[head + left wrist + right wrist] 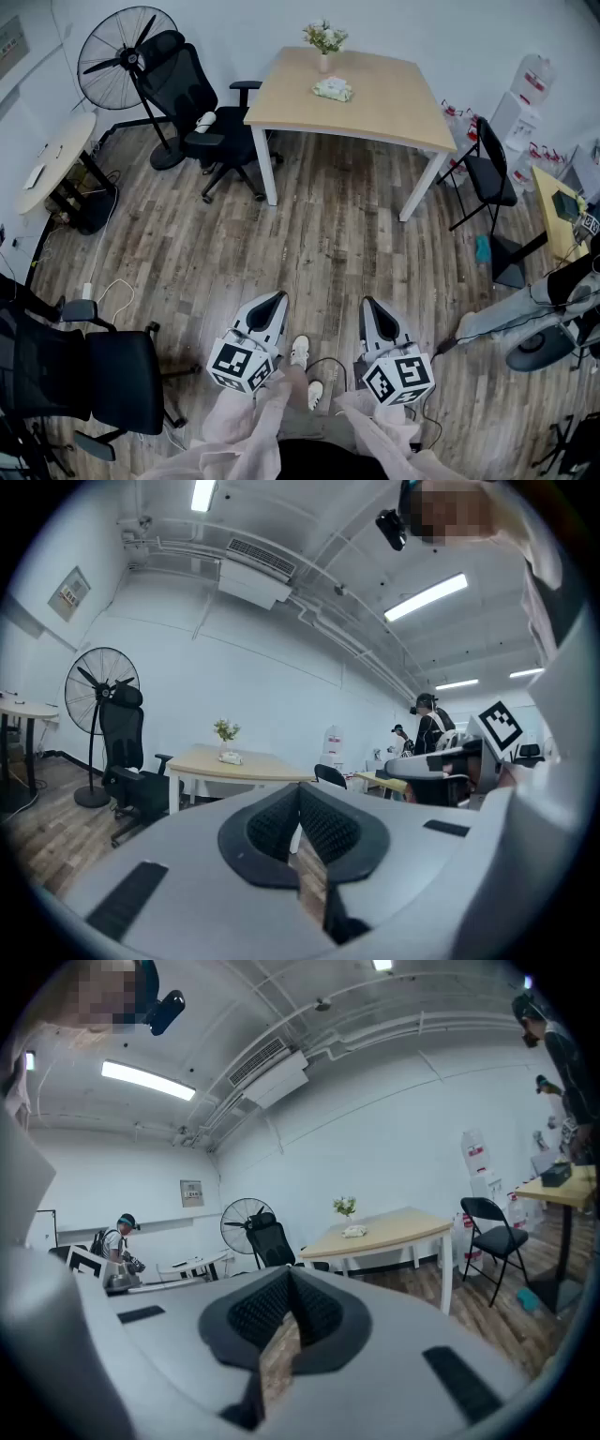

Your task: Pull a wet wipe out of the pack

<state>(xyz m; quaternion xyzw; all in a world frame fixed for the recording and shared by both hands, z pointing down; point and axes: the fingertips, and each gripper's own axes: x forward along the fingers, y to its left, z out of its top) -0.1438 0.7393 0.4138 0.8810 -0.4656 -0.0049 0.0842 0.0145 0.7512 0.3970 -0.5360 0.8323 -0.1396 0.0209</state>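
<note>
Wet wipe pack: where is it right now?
The wet wipe pack lies on the wooden table, top centre of the head view, beside the flower vase.

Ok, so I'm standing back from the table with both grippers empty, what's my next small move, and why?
Probably step forward toward the table. The pack lies there beside the vase, well across the floor from the left gripper and right gripper. Both have jaws together, holding nothing, so nothing is within reach yet.
</note>
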